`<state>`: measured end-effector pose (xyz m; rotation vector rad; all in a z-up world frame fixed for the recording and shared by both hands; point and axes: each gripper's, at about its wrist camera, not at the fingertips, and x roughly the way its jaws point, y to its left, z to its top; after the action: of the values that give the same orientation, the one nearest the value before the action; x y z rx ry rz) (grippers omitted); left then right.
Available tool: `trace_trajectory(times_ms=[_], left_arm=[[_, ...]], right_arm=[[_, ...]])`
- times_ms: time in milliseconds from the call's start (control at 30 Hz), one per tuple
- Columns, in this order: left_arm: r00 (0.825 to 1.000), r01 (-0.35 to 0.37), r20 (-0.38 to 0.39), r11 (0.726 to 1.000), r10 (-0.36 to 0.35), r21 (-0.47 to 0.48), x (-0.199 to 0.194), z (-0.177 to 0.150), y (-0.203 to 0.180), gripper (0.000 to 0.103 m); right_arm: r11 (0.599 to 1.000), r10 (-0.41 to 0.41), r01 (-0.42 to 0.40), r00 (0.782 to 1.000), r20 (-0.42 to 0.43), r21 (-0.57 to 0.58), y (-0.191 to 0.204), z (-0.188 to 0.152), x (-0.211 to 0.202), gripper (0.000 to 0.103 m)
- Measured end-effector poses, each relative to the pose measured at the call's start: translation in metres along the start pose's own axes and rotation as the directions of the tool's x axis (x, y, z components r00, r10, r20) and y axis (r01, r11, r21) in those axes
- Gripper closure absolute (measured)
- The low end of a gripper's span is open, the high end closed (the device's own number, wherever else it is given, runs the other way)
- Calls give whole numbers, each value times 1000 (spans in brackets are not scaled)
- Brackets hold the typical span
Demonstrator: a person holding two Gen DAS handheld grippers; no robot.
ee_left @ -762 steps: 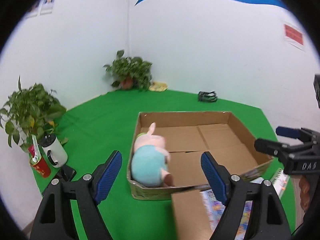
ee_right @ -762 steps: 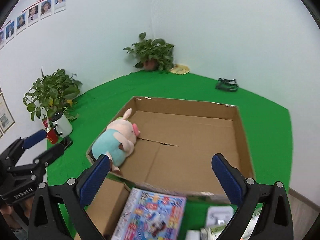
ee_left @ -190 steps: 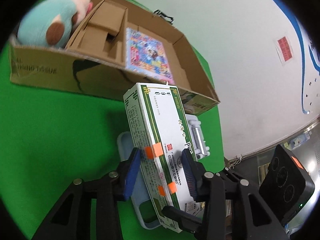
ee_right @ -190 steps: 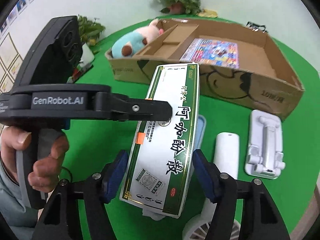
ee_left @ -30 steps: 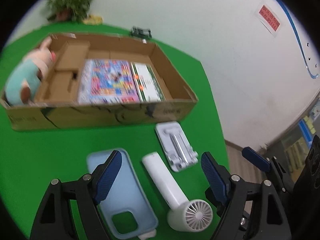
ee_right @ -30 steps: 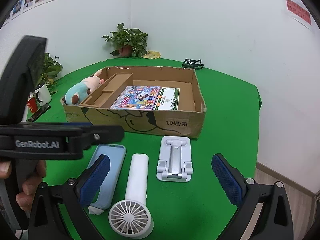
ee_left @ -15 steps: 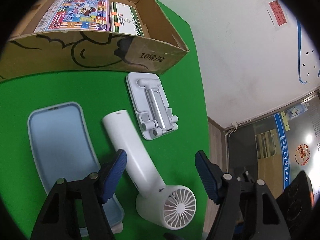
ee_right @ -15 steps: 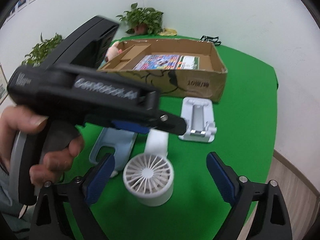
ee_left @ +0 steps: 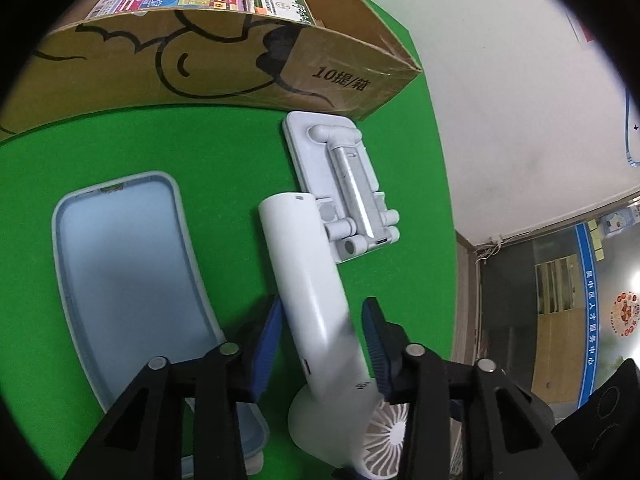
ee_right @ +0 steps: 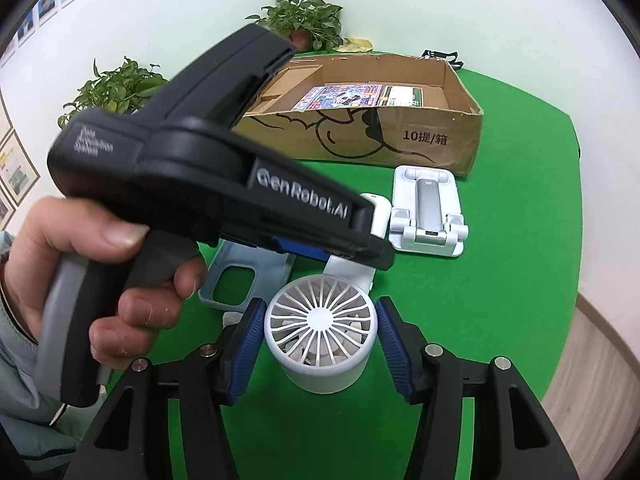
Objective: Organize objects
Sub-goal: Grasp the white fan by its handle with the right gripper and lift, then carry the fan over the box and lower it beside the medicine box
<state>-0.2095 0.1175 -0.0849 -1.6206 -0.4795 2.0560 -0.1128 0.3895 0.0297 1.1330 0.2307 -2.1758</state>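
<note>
Green cloth covers the bench (ee_left: 120, 140), where a white fan (ee_right: 320, 340) lies between a blue phone case (ee_left: 120, 264) and a white phone stand (ee_left: 344, 184), near the cardboard box (ee_left: 240, 56). Left hand-held gripper (ee_left: 322, 340) is closing around its handle, right hand-held gripper (ee_right: 320, 342) around its head; neither presses yet.

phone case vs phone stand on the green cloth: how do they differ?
Colour: the phone case is pale blue, the phone stand white with a silver centre bar.
Shape: the phone case is a hollow shell lying open side up; the phone stand is a folded, hinged slab.
Place: the phone stand lies just in front of the cardboard box, the phone case nearer the camera, across the fan from it.
Both lie flat, and no claw touches either.
</note>
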Motion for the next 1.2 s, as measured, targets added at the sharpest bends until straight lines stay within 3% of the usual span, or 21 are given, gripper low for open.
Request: trace_trajectory(times_ms=[233,433,533,700,867,1100,1200], left_arm=[[999,-39,26,999,40,-15,-16,-10,4,70],[1000,-18,8,999,19,-36,-18,-7,7,70],[1000,-19,-4,999,19,-29,-9,-4,1,70],[1000,-10,-26,1000,10,-14,1,3,-5,68],[999,-9,-43,1000,9,-2,10,5,-8,66],[999,-12,-39,1000,13,7,11,8,-7,65],[999,-29,-24,999,29,20,7,6,-5,66]], right_arm=[[980,160,-158,987,-6,120,-24,5,-1,49],[944,256,-252,967,8,214,-50,1,-1,49],[948,220,-218,975,16,232,-61,1,-7,42],[962,133,-135,991,26,238,-75,1,-20,39],[973,132,-134,991,22,187,-60,1,-25,36],[987,74,-70,997,-22,146,-41,-5,-13,35],[992,38,-32,998,-43,119,-34,-11,-13,42]])
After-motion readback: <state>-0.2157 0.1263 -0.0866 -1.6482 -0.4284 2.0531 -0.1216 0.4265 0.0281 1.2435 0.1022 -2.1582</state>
